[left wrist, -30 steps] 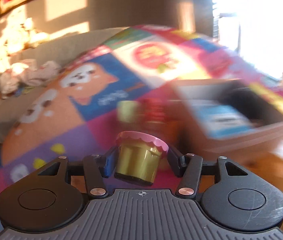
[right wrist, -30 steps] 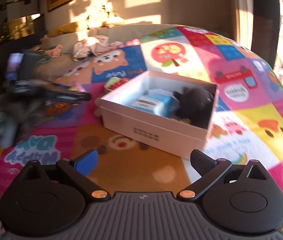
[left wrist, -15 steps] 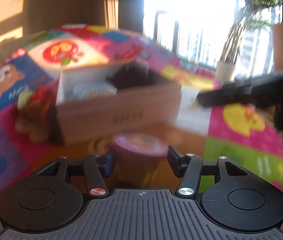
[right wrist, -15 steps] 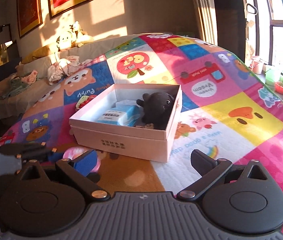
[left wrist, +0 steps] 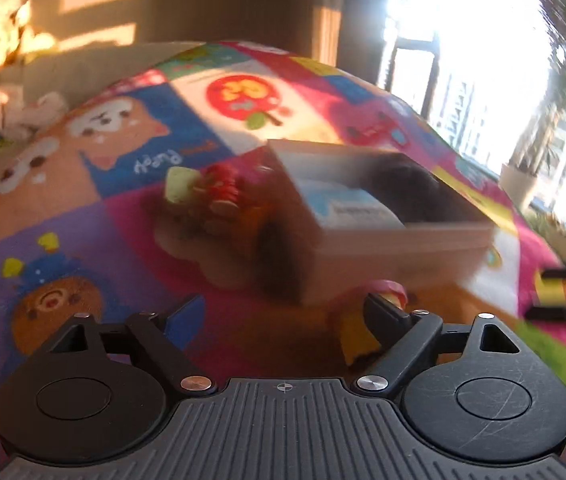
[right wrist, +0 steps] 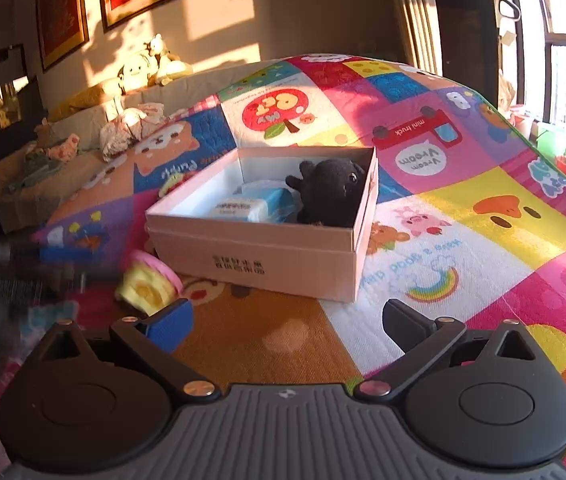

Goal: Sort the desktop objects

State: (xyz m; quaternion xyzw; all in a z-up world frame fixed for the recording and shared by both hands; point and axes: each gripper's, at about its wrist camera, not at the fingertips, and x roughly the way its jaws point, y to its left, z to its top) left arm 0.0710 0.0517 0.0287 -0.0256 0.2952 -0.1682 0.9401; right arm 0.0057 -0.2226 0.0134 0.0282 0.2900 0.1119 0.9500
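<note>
A yellow tub with a pink lid (right wrist: 150,285) lies tipped on its side on the patchwork play mat (right wrist: 483,208), just in front of the white cardboard box (right wrist: 267,258) and near its front-left corner. From the left wrist view the same tub (left wrist: 365,322) sits against the outer side of the left gripper's (left wrist: 283,312) right finger, partly hidden by it, not between the jaws. The left gripper is spread wide and released, grasping nothing; only mat shows in the gap. That picture is smeared by motion. The right gripper (right wrist: 287,317) is likewise splayed wide and empty, held low over the orange bear panel of the mat, with the tub just beyond its blue-padded left finger and the box straight ahead.

One box stands open-topped on the mat. Inside it are one black plush toy (right wrist: 331,192) against the right wall and blue-and-white packets (right wrist: 249,206) beside it; how many packets cannot be told. One red-and-green toy (left wrist: 211,196) lies on the mat just behind the box's far-left corner, too blurred to identify. The left gripper appears as a dark blur (right wrist: 15,280) at the left edge of the right wrist view, near the tub. Beyond the mat, plush animals (right wrist: 151,64) sit on a sofa (right wrist: 83,148).
</note>
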